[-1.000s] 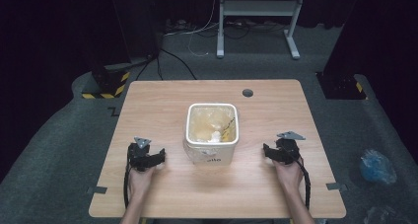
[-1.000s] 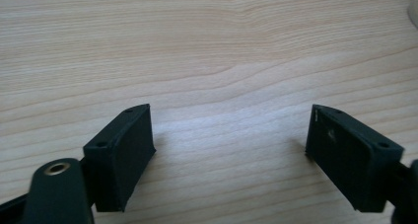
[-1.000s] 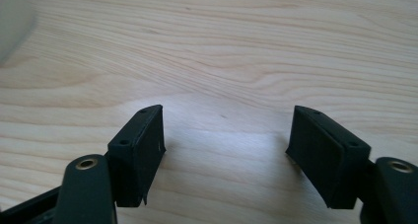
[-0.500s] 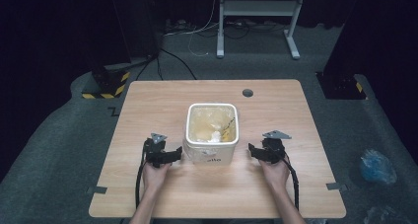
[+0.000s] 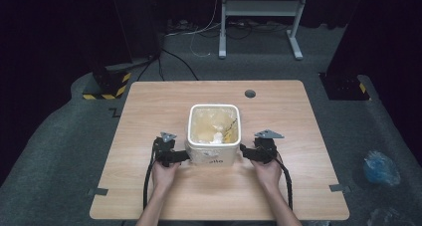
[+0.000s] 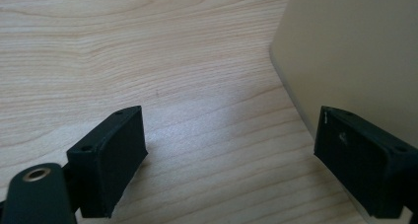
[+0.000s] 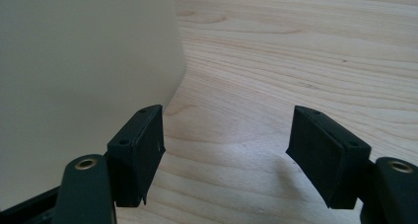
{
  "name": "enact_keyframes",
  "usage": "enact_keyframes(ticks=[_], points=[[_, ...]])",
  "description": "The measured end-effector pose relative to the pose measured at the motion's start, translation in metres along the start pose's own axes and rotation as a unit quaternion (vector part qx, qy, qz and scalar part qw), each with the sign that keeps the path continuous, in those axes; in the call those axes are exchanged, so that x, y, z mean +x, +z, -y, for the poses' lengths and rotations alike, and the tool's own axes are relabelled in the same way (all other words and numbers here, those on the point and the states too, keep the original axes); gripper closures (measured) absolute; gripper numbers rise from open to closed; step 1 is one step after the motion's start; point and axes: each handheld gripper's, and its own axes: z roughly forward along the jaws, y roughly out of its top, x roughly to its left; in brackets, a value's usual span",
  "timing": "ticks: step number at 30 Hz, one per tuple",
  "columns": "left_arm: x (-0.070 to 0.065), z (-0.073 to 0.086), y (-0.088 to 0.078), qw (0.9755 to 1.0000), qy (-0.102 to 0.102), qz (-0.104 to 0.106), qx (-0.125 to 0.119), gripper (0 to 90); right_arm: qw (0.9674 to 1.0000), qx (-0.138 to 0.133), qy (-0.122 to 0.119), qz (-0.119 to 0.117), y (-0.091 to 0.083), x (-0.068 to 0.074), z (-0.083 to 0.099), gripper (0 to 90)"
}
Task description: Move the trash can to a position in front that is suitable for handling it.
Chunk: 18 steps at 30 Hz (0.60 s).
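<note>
A white square tub with yellowish, crumpled contents stands in the middle of the wooden table. My left gripper lies at the tub's left wall, pointing at it. It is open, its jaws have just been opening, and only bare wood lies between them. The tub's wall rises just beyond its right jaw. My right gripper sits at the tub's right wall, also open with nothing between its jaws. There the tub stands beside its left jaw.
A round cable hole lies near the table's far edge. On the floor are a metal stand and cables at the back, a yellow-black striped block at the left, and a blue bag at the right.
Both hands have slid inward across the table, bringing each gripper from well clear of the tub right up to its side walls.
</note>
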Motion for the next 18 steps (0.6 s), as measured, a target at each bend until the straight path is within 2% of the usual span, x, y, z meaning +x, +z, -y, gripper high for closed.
enact_keyframes(ticks=[9,10,18], points=[[-0.0028,-0.0021,-0.0008,0.9999,0.008,0.006,0.006,14.2,0.9999,-0.001,-0.007,-0.012,0.0003,0.0055,-0.0013,29.8],[-0.0027,-0.0021,-0.0005,0.9999,0.009,0.007,0.005,14.2,0.9998,-0.002,-0.013,-0.012,0.0002,0.0063,-0.0016,29.9],[-0.0043,-0.0022,-0.001,0.9999,0.013,0.007,0.004,14.7,0.9997,-0.002,-0.015,-0.017,0.0,0.0089,-0.0011,31.0]])
